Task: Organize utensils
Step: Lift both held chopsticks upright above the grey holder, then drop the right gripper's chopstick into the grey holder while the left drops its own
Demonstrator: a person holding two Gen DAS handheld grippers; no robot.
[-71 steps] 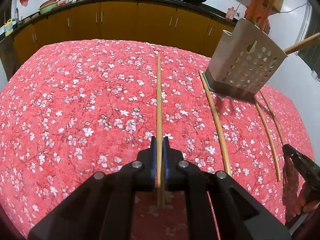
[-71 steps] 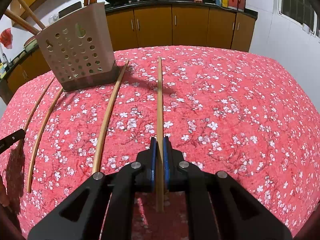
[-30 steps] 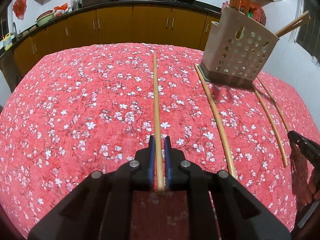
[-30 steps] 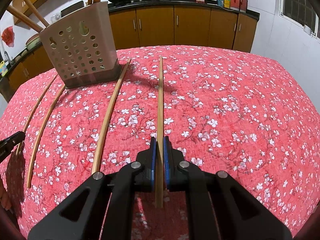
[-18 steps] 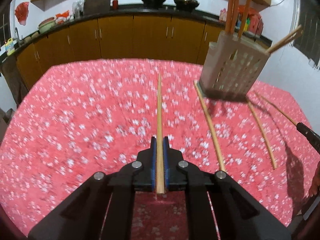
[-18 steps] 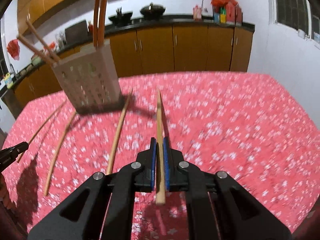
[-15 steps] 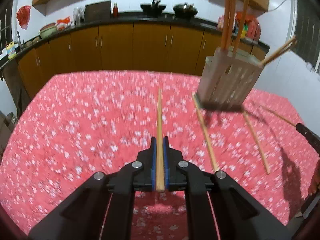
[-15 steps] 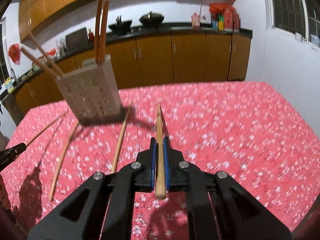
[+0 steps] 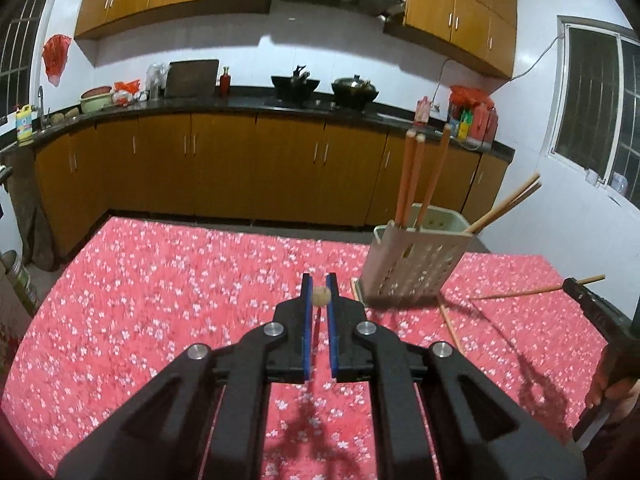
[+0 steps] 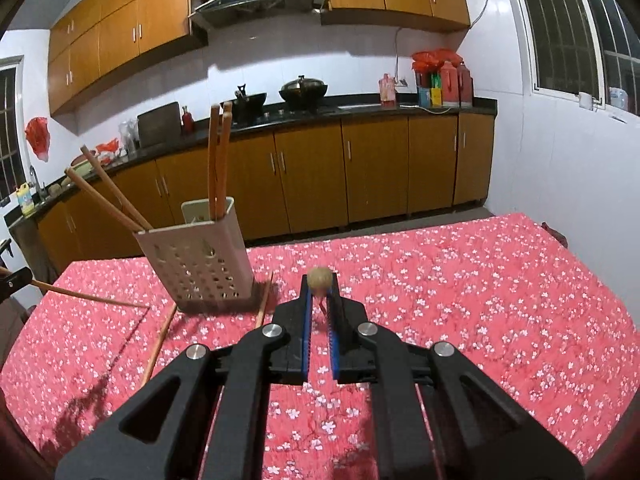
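Note:
My left gripper [image 9: 319, 290] is shut on a wooden chopstick [image 9: 321, 296], seen end-on and lifted above the red floral tablecloth [image 9: 160, 300]. My right gripper [image 10: 320, 286] is shut on another chopstick [image 10: 319, 279], also end-on and lifted. The beige perforated utensil holder [image 9: 412, 268] stands ahead to the right in the left view, and to the left in the right view [image 10: 196, 260], with several chopsticks upright in it. In each view the other gripper's chopstick slants in the air at the frame edge [image 9: 532, 291], [image 10: 88, 298].
Loose chopsticks lie on the cloth by the holder [image 9: 450, 322], [image 10: 160, 340], [image 10: 265, 300]. Brown kitchen cabinets [image 9: 220, 168] and a counter with woks stand behind the table. A wall and window are at the right [image 10: 568, 28].
Both grippers have lifted their chopsticks off the cloth and tilted up to level, so the kitchen now fills the view. The chopsticks now point straight at the cameras.

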